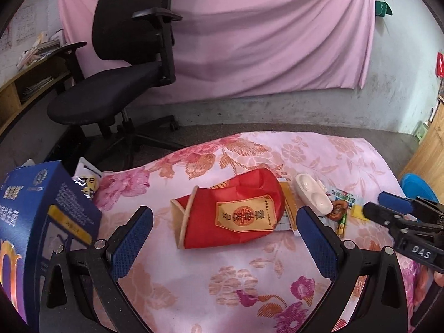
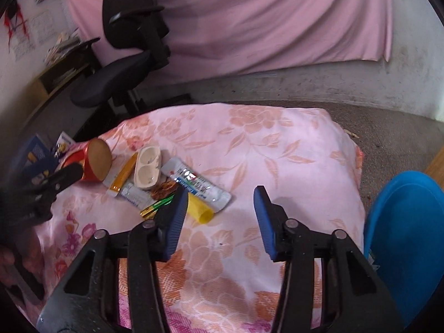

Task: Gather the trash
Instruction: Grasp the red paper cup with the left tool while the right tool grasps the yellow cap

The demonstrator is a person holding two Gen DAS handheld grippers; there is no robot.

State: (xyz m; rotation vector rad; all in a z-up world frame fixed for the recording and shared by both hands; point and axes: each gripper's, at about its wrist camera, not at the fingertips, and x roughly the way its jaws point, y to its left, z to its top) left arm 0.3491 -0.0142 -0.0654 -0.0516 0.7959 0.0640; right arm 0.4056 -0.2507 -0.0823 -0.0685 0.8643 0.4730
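While both grippers hover with jaws apart, left (image 1: 224,222) faces the red cup (image 1: 230,213); bare cloth (image 2: 291,152) lies right of the trash.

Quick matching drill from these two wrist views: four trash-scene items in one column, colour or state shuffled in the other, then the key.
Column 1
1. paper cup
2. plastic tray
3. tube cap
4. bin

Column 2
A. blue, beside the bed's right edge
B. red, crushed, lying on its side
C. yellow, by the right gripper's left finger
D. white, two hollows

Pairs: 1-B, 2-D, 3-C, 4-A
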